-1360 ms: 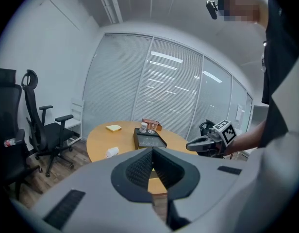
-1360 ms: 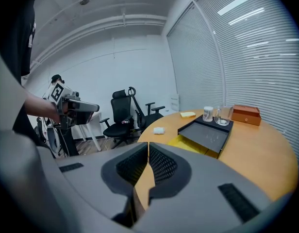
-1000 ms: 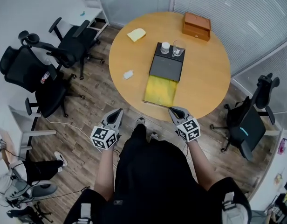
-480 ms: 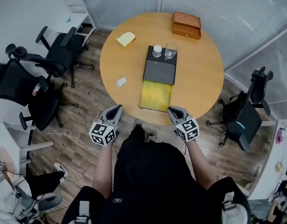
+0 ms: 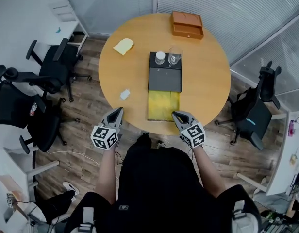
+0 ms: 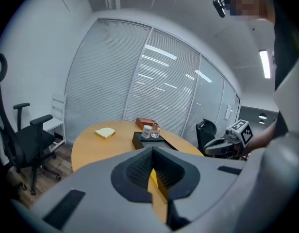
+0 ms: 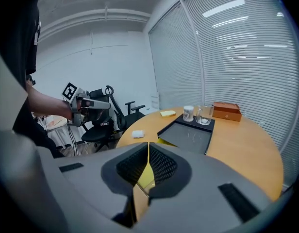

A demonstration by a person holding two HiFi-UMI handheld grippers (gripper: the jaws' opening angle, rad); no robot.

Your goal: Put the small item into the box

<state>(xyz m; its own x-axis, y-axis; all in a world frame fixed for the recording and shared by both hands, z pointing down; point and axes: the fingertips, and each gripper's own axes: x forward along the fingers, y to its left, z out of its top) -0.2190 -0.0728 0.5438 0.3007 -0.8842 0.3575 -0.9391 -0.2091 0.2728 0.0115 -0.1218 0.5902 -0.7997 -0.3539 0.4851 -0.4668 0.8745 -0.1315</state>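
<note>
In the head view, a round wooden table (image 5: 207, 81) is seen from above, and both tools are held at its near edge, over the floor. The left gripper (image 5: 119, 111) and the right gripper (image 5: 174, 114) are each carried with the jaws drawn together and nothing between them. The small white item (image 5: 125, 94) is found on the bare tabletop, left of a yellow cloth (image 5: 163, 105) and ahead of the left gripper, apart from it. The wooden box (image 5: 187, 24) is set at the far edge of the table, well apart from the item. Between them a black tray (image 5: 165, 76) is laid, touching the cloth's far end, with a white jar (image 5: 160, 57) and a glass (image 5: 174, 58) stood side by side at its far end. A pale yellow piece (image 5: 123, 46) is placed at the far left of the table. In the left gripper view, the left gripper (image 6: 151, 171) is shown fully closed and empty; beyond it the wooden box (image 6: 145, 122), the white jar (image 6: 147, 130) and the glass (image 6: 155, 129) are made out, and the right gripper (image 6: 215, 147) is seen at the right. In the right gripper view, the right gripper (image 7: 147, 161) is likewise shown pressed closed on nothing; the small white item (image 7: 138, 134) is seen near the table's left edge, and the wooden box (image 7: 226, 110) behind the tray.
</note>
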